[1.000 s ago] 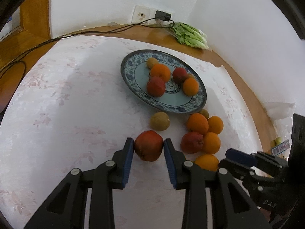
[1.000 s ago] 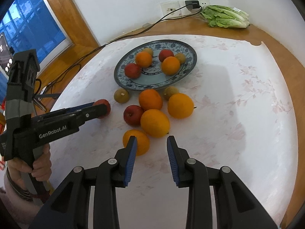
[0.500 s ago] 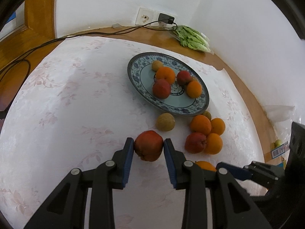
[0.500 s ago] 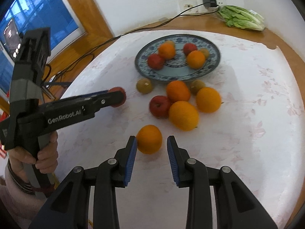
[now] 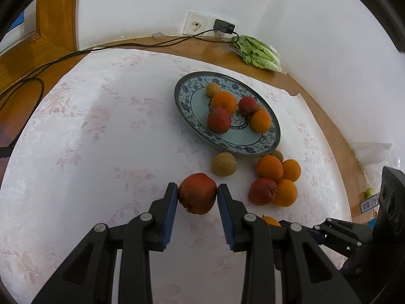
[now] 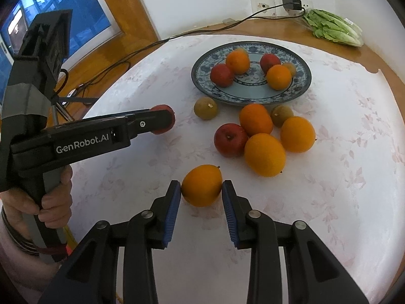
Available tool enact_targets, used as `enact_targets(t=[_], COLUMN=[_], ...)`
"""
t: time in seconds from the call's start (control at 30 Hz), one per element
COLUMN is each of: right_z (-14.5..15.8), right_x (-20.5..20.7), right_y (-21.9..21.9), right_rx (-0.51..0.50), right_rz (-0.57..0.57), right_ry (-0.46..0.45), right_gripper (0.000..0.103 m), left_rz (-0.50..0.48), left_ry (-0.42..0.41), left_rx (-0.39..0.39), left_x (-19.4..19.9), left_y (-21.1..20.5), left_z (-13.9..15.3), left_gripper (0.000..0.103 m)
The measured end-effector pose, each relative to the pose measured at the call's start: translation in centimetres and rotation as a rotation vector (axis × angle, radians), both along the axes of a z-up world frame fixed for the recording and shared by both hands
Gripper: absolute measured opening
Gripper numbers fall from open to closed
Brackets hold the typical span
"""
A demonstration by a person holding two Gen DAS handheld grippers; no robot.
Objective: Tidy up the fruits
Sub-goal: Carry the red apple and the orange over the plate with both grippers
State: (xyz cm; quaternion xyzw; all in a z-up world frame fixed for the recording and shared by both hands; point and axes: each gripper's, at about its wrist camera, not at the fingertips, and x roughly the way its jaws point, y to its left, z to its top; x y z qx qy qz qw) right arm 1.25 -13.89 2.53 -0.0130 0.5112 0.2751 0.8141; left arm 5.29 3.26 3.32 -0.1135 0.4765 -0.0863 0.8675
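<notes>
My left gripper [image 5: 197, 195] is shut on a red apple [image 5: 198, 193] and holds it above the tablecloth, short of the blue patterned plate [image 5: 274, 140]. In the right wrist view the left gripper [image 6: 164, 119] shows from the side with the apple [image 6: 164, 107] in it. My right gripper [image 6: 201, 190] has its jaws around an orange [image 6: 201, 185] on the cloth, both pads at its sides. The plate [image 6: 302, 88] holds several oranges and apples. A loose cluster of oranges [image 6: 264, 154], a red apple [image 6: 230, 139] and small brownish fruits [image 6: 205, 108] lies in front of it.
A white floral tablecloth [image 5: 88, 139] covers a round wooden table. A bag of lettuce [image 6: 331, 26] lies at the back by the wall socket [image 6: 263, 6]. A black cable [image 6: 177, 35] runs off the table's left side. A white wall stands close behind and to the right.
My right gripper moved left and forward from the cluster until the lone orange sat between its jaws. My left gripper kept the apple and pulled back and up a little.
</notes>
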Motion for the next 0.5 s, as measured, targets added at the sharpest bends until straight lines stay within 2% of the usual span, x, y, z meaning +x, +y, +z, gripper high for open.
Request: enact_targets(t=[0.4,0.5], right_z=[0.0,0.0], right_x=[-0.1,-0.2], right_y=[0.3,0.1], right_rx=[-0.010,0.014], right_rz=[0.032,0.039], right_ry=[-0.008,0.009], right_gripper=[0.034,0.034], left_rz=[-0.003,-0.006], left_ry=[-0.014,-0.022], left_rx=[0.013,0.015], left_x=[0.5,0.6], left_y=[-0.4,-0.5], left_z=[0.8,1.1], left_gripper=[0.034,0.034])
